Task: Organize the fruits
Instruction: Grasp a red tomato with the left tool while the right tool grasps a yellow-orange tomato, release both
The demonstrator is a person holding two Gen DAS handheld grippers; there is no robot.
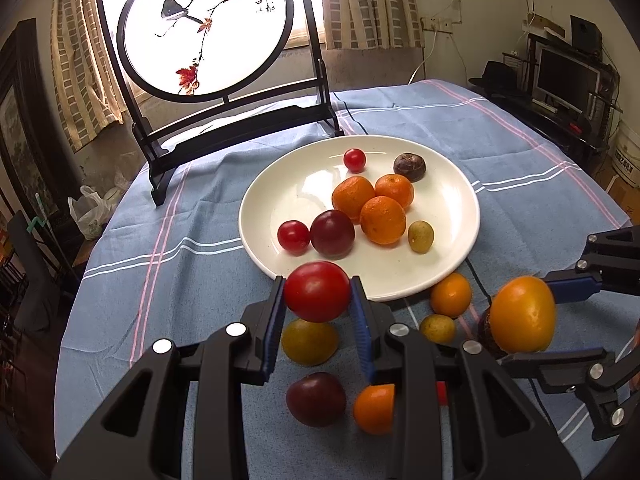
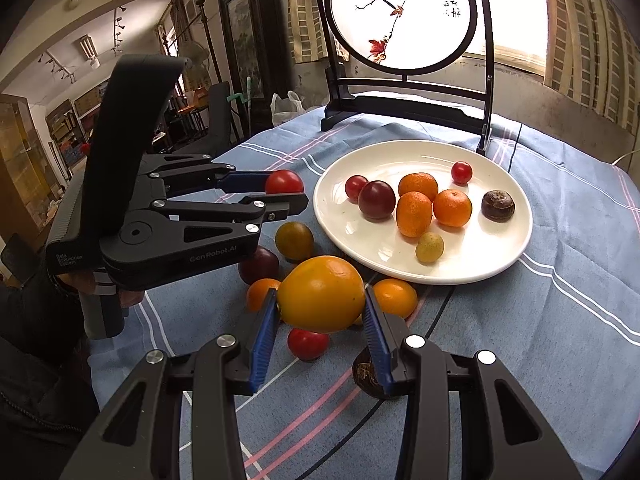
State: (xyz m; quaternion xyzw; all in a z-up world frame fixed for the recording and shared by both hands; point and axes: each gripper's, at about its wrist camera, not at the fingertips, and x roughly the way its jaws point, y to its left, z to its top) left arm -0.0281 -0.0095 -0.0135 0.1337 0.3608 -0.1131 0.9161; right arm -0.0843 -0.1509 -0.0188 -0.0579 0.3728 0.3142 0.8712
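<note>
A white plate (image 1: 452,216) (image 2: 500,256) on the blue cloth holds several fruits: mandarins (image 1: 383,220), cherry tomatoes (image 1: 355,160), a dark plum (image 1: 332,234) and a brown passion fruit (image 1: 409,167). My left gripper (image 1: 318,294) (image 2: 286,194) is shut on a red tomato (image 1: 317,291) (image 2: 284,182), held above the cloth just before the plate's near rim. My right gripper (image 2: 321,300) (image 1: 532,320) is shut on a large orange-yellow fruit (image 2: 321,294) (image 1: 522,314), also lifted. Loose fruits lie on the cloth below: a green-yellow one (image 1: 309,342), a plum (image 1: 316,399), small oranges (image 1: 451,294).
A black-framed round screen with painted birds (image 1: 204,28) (image 2: 404,16) stands behind the plate. A red tomato (image 2: 308,344) and a brown passion fruit (image 2: 366,374) lie under my right gripper. The round table's edge drops off at left and right.
</note>
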